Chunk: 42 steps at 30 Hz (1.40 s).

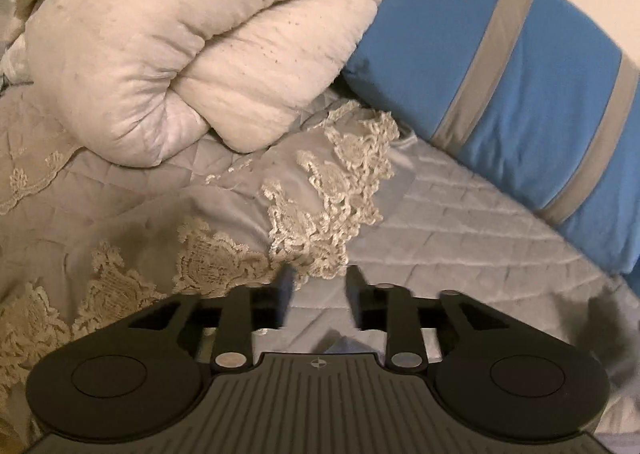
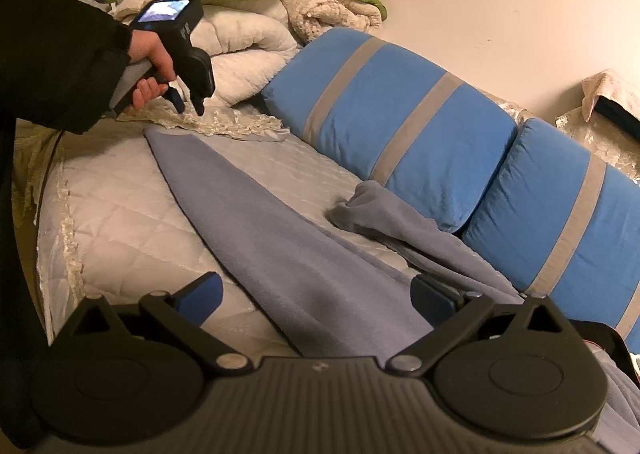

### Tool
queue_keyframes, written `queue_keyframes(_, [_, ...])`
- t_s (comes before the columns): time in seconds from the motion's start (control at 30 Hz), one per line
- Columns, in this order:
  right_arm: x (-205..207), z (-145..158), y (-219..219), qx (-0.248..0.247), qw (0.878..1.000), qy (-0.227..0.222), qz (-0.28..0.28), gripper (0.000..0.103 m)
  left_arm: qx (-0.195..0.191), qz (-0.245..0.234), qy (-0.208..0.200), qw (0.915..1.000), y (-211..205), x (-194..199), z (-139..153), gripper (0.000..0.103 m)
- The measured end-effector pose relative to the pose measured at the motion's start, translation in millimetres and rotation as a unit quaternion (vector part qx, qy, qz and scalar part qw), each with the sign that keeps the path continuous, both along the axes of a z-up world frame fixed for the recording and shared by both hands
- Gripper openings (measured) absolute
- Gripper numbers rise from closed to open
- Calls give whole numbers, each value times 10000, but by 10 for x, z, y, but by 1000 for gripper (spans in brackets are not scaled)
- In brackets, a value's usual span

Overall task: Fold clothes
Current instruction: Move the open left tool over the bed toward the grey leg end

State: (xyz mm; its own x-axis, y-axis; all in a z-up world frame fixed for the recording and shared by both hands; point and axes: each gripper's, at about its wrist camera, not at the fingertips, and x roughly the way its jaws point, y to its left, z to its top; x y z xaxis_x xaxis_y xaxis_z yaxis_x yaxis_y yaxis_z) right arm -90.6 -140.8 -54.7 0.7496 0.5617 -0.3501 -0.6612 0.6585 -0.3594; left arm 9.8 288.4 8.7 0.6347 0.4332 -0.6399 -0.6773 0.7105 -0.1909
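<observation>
Across the quilted seat [image 2: 120, 222] lies the garment [image 2: 280, 254], soft, light and limp, best pinched at an edge; the right gripper [image 2: 316, 294] hangs spread over it, the left gripper [image 1: 318, 286] parted, empty.

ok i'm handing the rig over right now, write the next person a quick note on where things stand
Left hand-held gripper: open, empty, over the lace trim at the far end of the garment.
Right hand-held gripper: open wide, empty, low over the near part of the blue-grey garment.
Garment lies spread on the quilted cover, one sleeve bunched against the blue cushions.
Done: laid out, no neat fold visible.
Left: straighten the sleeve, grasp, fold.
</observation>
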Motion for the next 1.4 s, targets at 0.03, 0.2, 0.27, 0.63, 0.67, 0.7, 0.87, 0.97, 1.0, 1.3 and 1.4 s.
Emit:
queue_keyframes(0.03, [-4, -2, 0, -9, 10000, -9, -8, 103, -3, -21, -73, 10000, -9, -7, 12, 40])
queue_keyframes(0.2, [53, 19, -51, 109, 9994, -27, -316, 103, -258, -483, -254, 9982, -170, 48, 79, 43])
queue_keyframes(0.27, [79, 28, -73, 162, 9989, -33, -449, 103, -319, -641, -260, 9971, -269, 90, 89, 43])
queue_keyframes(0.63, [417, -37, -160, 156, 9877, 445, -1488, 103, -163, -2406, -233, 9702, -1132, 296, 160, 43])
queue_keyframes(0.67, [448, -58, -150, 56, 9862, 534, -1565, 103, -176, -2538, -235, 9668, -1183, 314, 168, 43])
queue_keyframes(0.7, [478, -82, -142, -64, 9847, 675, -1603, 103, -158, -2614, -257, 9648, -1222, 324, 179, 43])
queue_keyframes(0.87, [625, -111, -216, -66, 9684, 1626, -1889, 103, -177, -2647, -228, 9639, -1326, 395, 196, 43])
queue_keyframes(0.97, [705, -93, -312, 196, 9579, 2082, -1966, 103, -273, -2647, -167, 9638, -1394, 493, 179, 43])
queue_keyframes(1.0, [707, -91, -335, 248, 9576, 2109, -1949, 103, -276, -2651, -141, 9637, -1419, 524, 173, 43])
queue_keyframes(1.3, [616, -58, -299, 247, 9751, 1449, -1663, 103, 4, -2983, 344, 9539, -1872, 895, 103, 43])
queue_keyframes(1.4, [666, -51, -321, 316, 9750, 1430, -1672, 103, 106, -3060, 340, 9514, -1957, 979, 108, 43])
